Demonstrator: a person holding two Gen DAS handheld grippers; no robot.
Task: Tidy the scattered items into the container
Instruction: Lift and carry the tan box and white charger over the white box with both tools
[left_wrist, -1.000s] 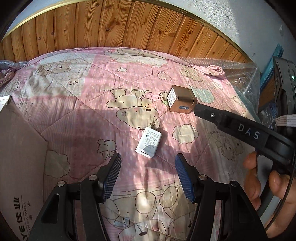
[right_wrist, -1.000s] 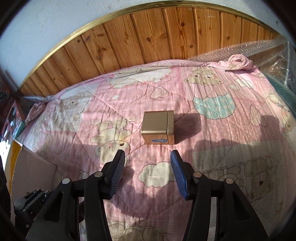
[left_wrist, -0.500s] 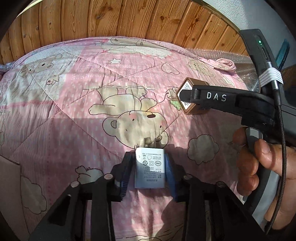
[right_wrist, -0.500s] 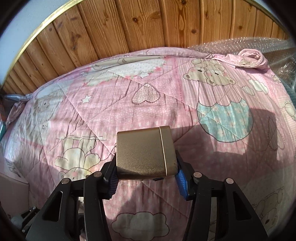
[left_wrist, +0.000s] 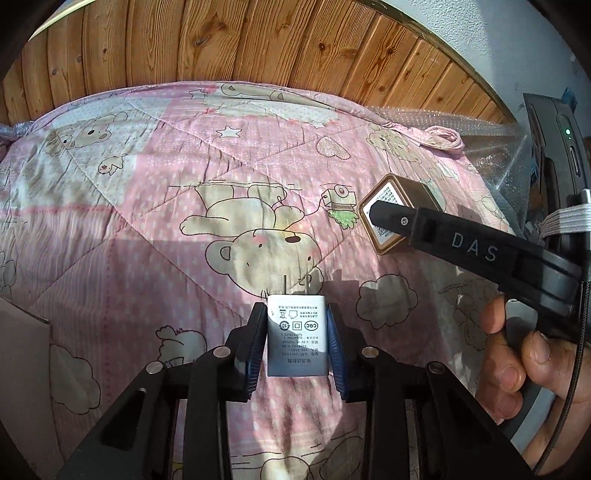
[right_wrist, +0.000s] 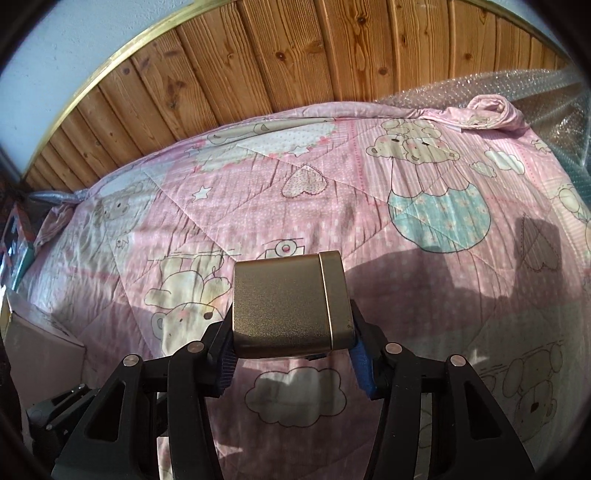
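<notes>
**A:** How many loose items are there to count?

**B:** Two. One white charger (left_wrist: 297, 336) and one gold box (right_wrist: 290, 304).

**A:** And how many grippers?

**B:** Two. The left gripper (left_wrist: 297, 339) has two fingers and so does the right gripper (right_wrist: 291, 354), four in all.

**A:** Any hands?

**B:** One hand (left_wrist: 517, 365) shows, at the right gripper's handle.

**A:** Containers?

**B:** One cardboard box (right_wrist: 40, 350) (only a corner shows, at the left edge). There is also one pink quilt (right_wrist: 369, 206), and one sheet of bubble wrap (right_wrist: 517, 88).

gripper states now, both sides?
Left gripper: closed on the white charger.
Right gripper: closed on the gold box.
</notes>
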